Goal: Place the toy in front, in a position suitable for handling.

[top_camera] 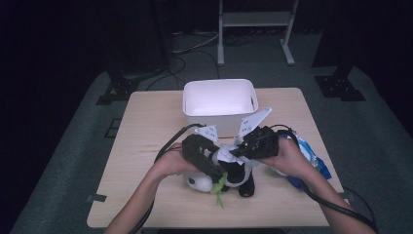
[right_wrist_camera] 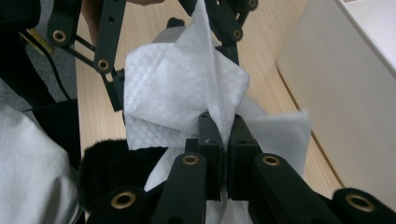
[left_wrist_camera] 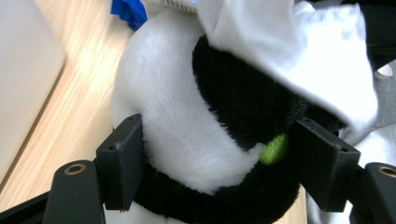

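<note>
A black-and-white plush panda (top_camera: 234, 176) lies at the front middle of the table (top_camera: 146, 126), with a green leaf piece (top_camera: 219, 187) at its front. My left gripper (top_camera: 213, 170) is shut on it. In the left gripper view the two jaws press into the panda's body (left_wrist_camera: 177, 116) from both sides, beside the green piece (left_wrist_camera: 274, 149). My right gripper (right_wrist_camera: 225, 135) is shut on a white tissue (right_wrist_camera: 187, 88), which it holds against the top of the panda (right_wrist_camera: 112, 163). The tissue (left_wrist_camera: 317, 60) drapes over the toy's black fur. Seen from above, the right gripper (top_camera: 242, 148) is just right of the left one.
A white plastic bin (top_camera: 219, 82) stands at the back middle of the table, close behind both grippers; its wall (right_wrist_camera: 336, 93) is right of the tissue. A blue-and-white packet (top_camera: 311, 161) lies under the right hand. Cables trail off the near edge.
</note>
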